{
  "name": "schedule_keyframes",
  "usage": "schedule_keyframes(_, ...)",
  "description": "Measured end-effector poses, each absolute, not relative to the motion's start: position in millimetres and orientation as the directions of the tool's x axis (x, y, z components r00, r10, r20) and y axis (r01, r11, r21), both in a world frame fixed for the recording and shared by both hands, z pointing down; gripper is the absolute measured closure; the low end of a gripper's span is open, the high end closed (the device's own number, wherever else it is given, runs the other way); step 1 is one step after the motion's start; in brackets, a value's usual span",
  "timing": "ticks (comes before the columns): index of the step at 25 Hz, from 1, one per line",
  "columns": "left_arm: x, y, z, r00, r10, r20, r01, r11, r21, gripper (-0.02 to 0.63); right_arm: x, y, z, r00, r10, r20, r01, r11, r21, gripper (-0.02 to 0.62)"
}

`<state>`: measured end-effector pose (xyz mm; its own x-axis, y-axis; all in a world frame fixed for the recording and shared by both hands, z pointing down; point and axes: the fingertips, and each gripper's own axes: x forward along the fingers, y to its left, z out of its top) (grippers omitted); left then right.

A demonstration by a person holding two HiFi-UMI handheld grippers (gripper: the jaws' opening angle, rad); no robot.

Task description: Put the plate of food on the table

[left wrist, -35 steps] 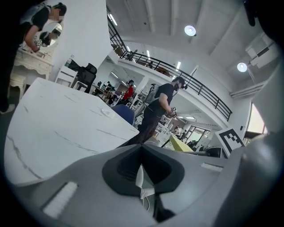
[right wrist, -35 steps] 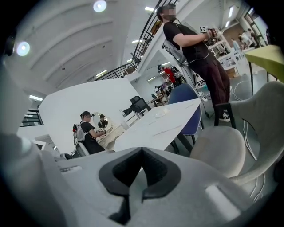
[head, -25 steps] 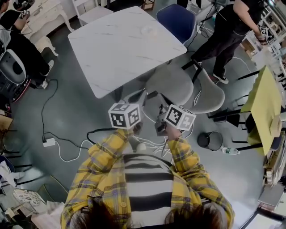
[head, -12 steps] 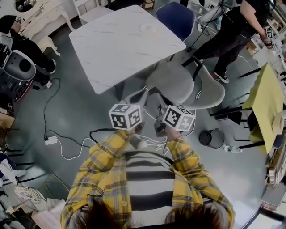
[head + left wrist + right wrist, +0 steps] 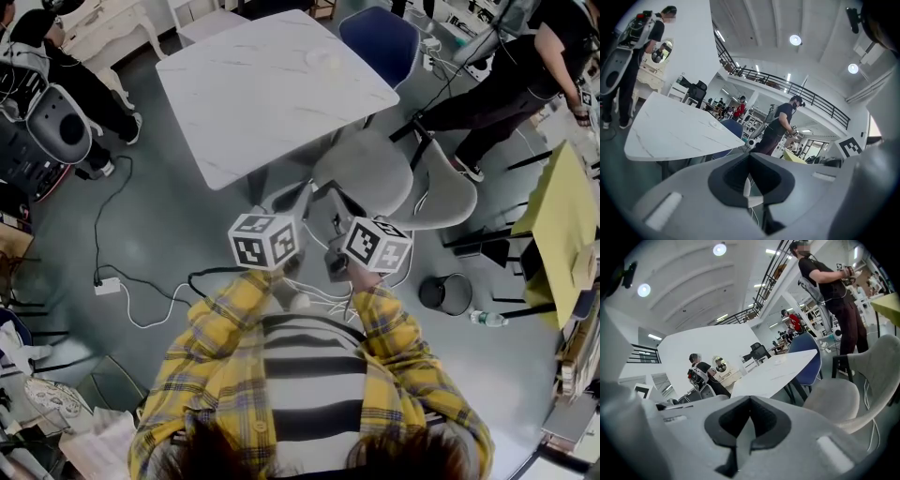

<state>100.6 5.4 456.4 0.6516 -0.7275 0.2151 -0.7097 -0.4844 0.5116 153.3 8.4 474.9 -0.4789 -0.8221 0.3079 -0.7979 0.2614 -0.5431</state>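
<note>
The left tool (image 5: pixel 750 174) and right tool (image 5: pixel 749 422) are both closed, empty, well short of the counter (image 5: pixel 253 103), which bears perhaps a dish (image 5: pixel 323 61).

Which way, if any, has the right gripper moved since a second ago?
No. The right gripper keeps its spot against the black bin and the grey chair.

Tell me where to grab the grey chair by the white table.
Grip the grey chair by the thin top rim of its curved back, coming down from above: jaws can likely straddle that edge, not the broad seat. The right gripper, now shut, would have to open first.
</note>
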Motion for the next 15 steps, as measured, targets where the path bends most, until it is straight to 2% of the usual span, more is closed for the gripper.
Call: schedule_keyframes(15,93.5,6.6,457.7,0.645,-0.734,0.213,-0.711,-0.476,0.517,0.609,145.2,8.7,471.6,-0.486,-0.820,0.303,-0.798,0.274,-0.536,0.597)
